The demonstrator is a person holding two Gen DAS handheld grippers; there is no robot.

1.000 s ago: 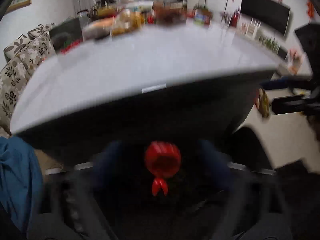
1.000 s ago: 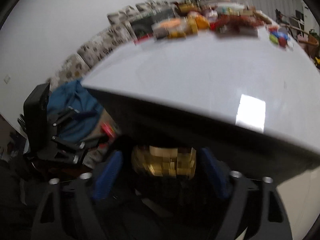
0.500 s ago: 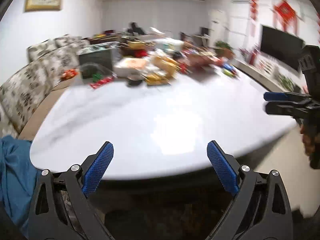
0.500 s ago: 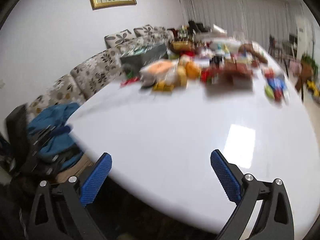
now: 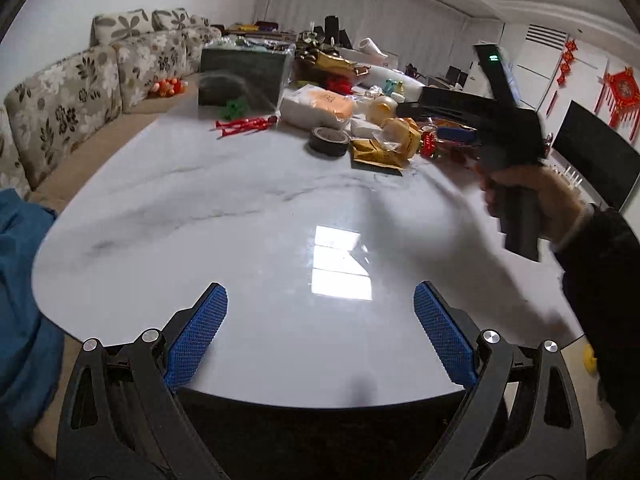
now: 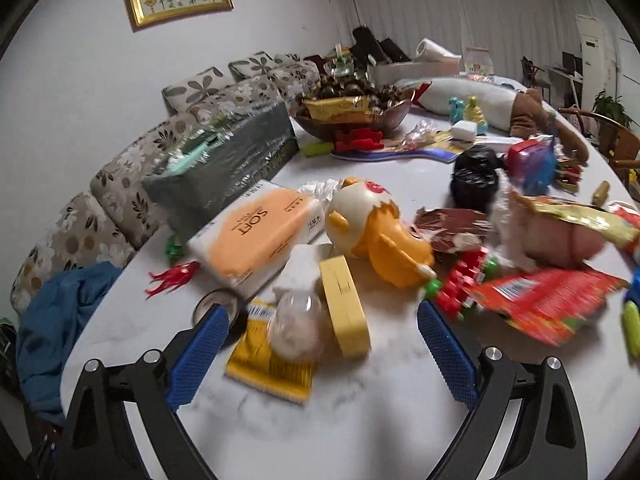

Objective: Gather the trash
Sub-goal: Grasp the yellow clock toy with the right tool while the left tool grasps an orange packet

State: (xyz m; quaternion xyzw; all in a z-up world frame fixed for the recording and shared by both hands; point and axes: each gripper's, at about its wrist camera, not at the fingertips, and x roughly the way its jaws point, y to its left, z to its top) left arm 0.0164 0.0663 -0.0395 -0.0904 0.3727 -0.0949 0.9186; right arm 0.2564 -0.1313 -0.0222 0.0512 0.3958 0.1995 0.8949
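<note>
On glossy marble table (image 6: 400,420), crumpled foil wrappers (image 6: 272,364)

- Daylight, soft and even; it comes from the curtained windows (image 5: 384,20) on the far wall.
- Bright window glare on the glossy surface (image 5: 248,220), near the middle in the left wrist view.
- Right hand (image 5: 532,200) and its sleeve smeared by motion blur there.
- Right wrist view: near clutter soft, red wrapper (image 6: 548,300) at right streaked.
- Strong fisheye bend; dark vignette in all corners.
- Shadows faint, diffuse.
</note>
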